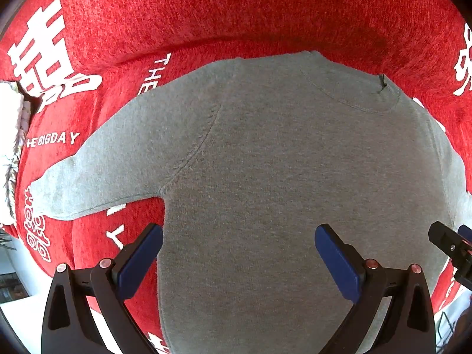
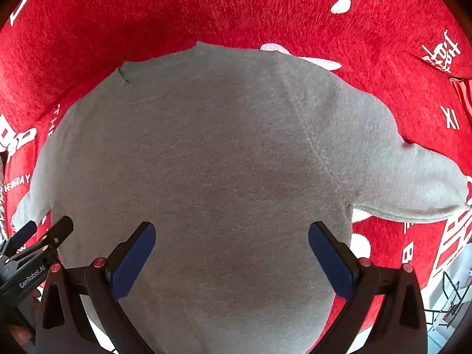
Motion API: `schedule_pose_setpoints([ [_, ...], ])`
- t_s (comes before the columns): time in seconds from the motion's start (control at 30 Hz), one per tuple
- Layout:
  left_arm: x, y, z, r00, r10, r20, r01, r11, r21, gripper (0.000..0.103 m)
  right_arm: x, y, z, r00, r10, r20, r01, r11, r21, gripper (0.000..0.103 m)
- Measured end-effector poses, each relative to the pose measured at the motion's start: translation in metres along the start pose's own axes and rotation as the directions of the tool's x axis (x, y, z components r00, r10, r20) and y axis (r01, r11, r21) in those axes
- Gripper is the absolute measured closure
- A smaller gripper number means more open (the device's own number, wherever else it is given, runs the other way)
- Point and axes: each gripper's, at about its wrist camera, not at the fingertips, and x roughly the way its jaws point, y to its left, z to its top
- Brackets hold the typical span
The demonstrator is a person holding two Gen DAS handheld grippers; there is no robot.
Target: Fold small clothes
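A small grey sweatshirt (image 1: 265,162) lies flat on a red cloth, neckline away from me and both sleeves spread out. Its left sleeve (image 1: 97,174) points out to the left in the left wrist view. My left gripper (image 1: 239,253) hovers open over the lower body of the shirt, nothing between its blue pads. In the right wrist view the same sweatshirt (image 2: 212,162) fills the middle, with its right sleeve (image 2: 413,183) reaching right. My right gripper (image 2: 231,250) is open above the shirt's lower part. Each gripper shows at the edge of the other's view.
The red cloth (image 1: 236,8) with white printed characters covers the surface on all sides of the shirt. A white fringed fabric (image 1: 10,147) lies at the far left. A wire rack (image 2: 451,298) shows off the table's near right edge.
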Motion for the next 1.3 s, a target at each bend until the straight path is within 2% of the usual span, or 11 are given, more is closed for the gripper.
schedule_pose_setpoints([
  [1.3, 0.003, 0.005, 0.001, 1.0, 0.009, -0.028, -0.009, 1.0, -0.012, 0.0, 0.013, 0.011, 0.007, 1.0, -0.012, -0.025, 0.012, 1.0, -0.006, 0.0],
])
